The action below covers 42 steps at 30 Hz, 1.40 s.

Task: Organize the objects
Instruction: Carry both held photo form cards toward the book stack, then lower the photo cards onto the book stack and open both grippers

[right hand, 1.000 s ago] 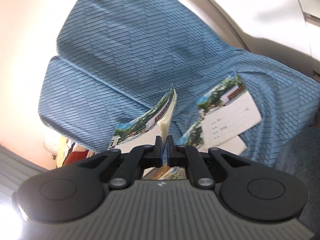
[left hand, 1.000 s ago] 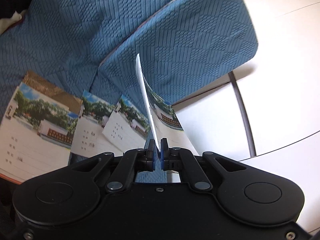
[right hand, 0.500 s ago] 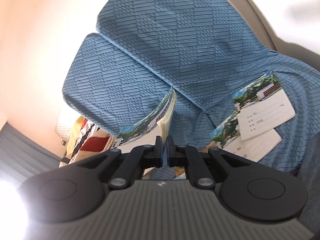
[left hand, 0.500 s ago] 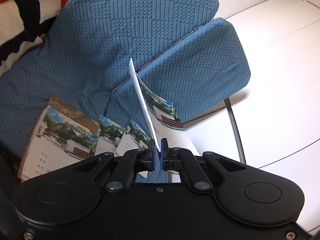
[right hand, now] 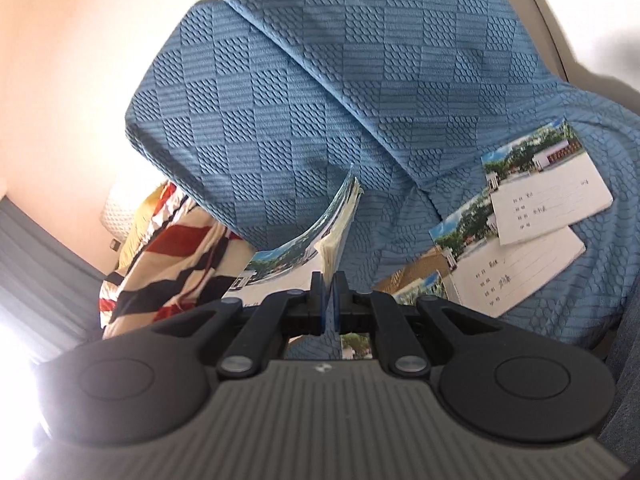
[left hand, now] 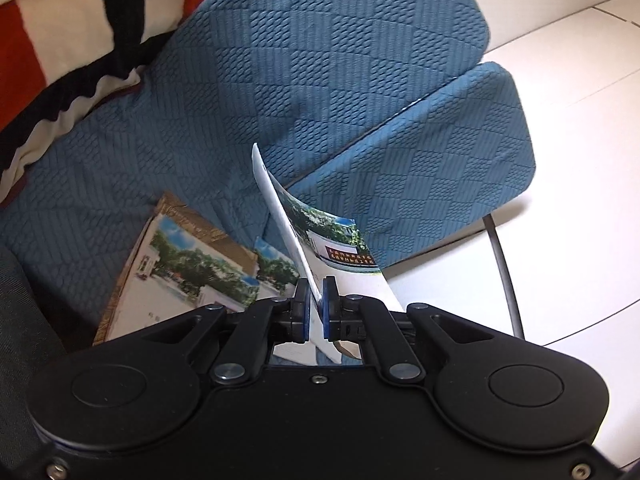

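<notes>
Both grippers clamped on one notebook above a blue quilted cover.

The left gripper (left hand: 316, 304) is closed on the notebook (left hand: 288, 236) (held edge-on, its photo cover bowing right), and the right gripper (right hand: 330, 300) is closed on the same notebook, pinching its cream page block. Three further notebooks (right hand: 548, 184) lie overlapped near the right edge of the blue quilted cover (right hand: 360, 100); each front carries a photo of a building and trees above ruled label lines with handwriting too small to read. Red characters on the held cover are likewise illegible. A striped blanket (left hand: 60, 40) lies at the cover's far-left edge.
</notes>
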### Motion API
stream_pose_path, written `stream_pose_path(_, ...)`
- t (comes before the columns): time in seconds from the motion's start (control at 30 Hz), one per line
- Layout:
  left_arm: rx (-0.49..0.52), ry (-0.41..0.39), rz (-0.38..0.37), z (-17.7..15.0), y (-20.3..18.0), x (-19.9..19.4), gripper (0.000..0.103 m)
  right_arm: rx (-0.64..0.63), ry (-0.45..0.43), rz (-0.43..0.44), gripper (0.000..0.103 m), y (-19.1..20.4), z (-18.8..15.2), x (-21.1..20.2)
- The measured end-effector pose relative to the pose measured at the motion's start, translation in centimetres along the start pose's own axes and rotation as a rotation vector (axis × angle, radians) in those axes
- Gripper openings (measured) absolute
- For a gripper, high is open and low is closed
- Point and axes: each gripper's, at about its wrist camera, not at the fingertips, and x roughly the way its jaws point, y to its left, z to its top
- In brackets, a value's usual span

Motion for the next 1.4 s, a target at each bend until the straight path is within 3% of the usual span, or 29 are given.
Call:
stream_pose_path(0.27,-0.025,0.04,0.039,-1.3,4.8,1.9,0.005,-0.011,0.042,-0.03,0.006,-1.8,-3.1,2.3)
stream_pose_path(0.7,-0.097,0.085,0.166,-3.1,10.7,5.0,0.003,-0.036,0.161,-0.091,0.007,-4.4,-7.4,5.5)
stream_pose_path(1.23,-0.068,0.152,0.259,-4.7,12.0,6.4,0.003,-0.002,0.254,-0.132,0.009,-6.4,-9.5,6.8)
stream_pose_path(1.3,-0.069,0.169,0.266,-4.7,12.0,6.3,0.006,0.015,0.273,-0.141,0.009,-6.7,-9.4,6.9)
stream_pose_path(1.4,-0.06,0.177,0.277,-4.7,11.9,5.8,0.019,0.041,0.316,-0.133,0.014,-6.9,-9.3,6.9)
